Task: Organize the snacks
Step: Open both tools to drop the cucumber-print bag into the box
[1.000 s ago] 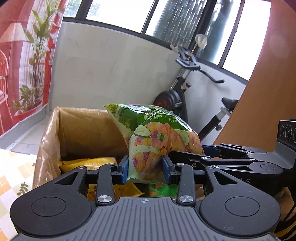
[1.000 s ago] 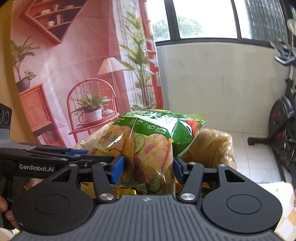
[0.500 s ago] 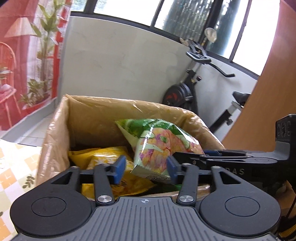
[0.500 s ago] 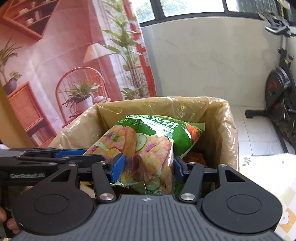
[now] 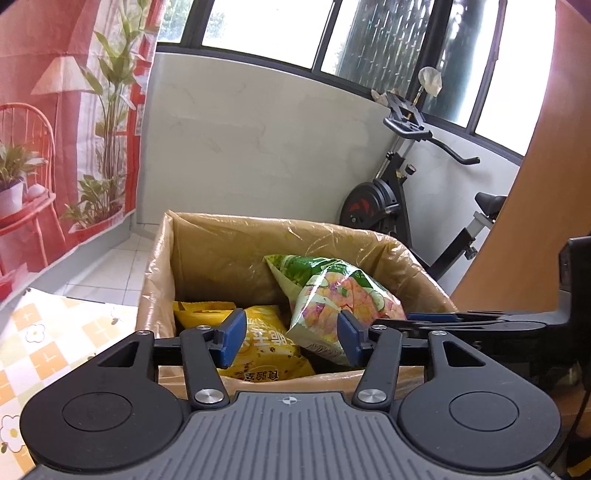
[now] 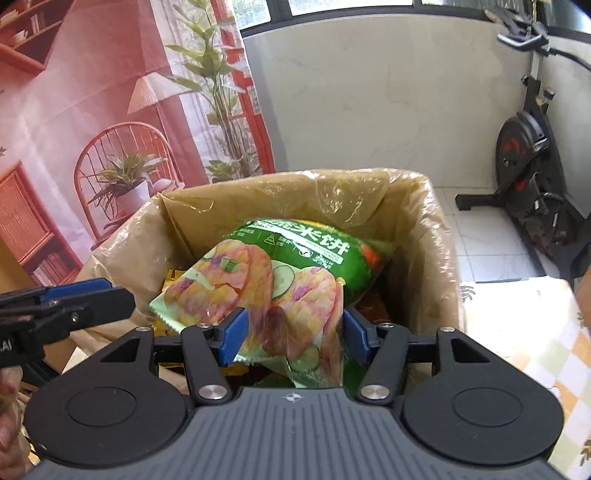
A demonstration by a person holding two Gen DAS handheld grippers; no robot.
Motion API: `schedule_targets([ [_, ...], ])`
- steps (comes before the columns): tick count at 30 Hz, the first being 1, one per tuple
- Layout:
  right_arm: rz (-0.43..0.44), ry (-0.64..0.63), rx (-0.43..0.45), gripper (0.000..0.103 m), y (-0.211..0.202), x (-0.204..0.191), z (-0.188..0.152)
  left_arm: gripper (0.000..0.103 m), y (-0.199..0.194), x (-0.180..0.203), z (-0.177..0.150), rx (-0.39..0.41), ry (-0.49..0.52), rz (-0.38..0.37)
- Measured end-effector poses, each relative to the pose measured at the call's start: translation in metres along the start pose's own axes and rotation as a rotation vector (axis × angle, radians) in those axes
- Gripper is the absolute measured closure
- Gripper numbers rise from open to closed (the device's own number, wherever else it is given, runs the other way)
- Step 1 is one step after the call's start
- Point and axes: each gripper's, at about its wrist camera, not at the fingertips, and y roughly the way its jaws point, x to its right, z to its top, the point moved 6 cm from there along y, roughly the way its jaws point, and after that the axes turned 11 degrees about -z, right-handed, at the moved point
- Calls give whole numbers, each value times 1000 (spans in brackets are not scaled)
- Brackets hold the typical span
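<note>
Daylight floods through the dark-framed windows [image 5: 258, 26] at the top of my view. Below runs a pale wall [image 5: 258, 147]; a red printed backdrop [image 6: 92, 110] hangs left, an exercise bike [image 5: 388, 192] stands right on white floor tiles [image 6: 491, 236].

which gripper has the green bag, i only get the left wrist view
observer: the right gripper. its fingers press both sides of the green bag, low in the box
operator: is my left one clear of it
observer: yes, the right wrist view shows the left gripper off to the bag's left, apart from it, fingers opening with nothing gripped
operator: anything under the bag on the far side
observer: a reddish-brown packet shows under its right edge
</note>
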Motion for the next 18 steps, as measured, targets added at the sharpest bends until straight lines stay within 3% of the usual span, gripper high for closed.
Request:
schedule_targets([
  [18, 13, -16, 151, 41, -84, -4, -23, 41, -79, 0, -15, 26, 41, 79],
])
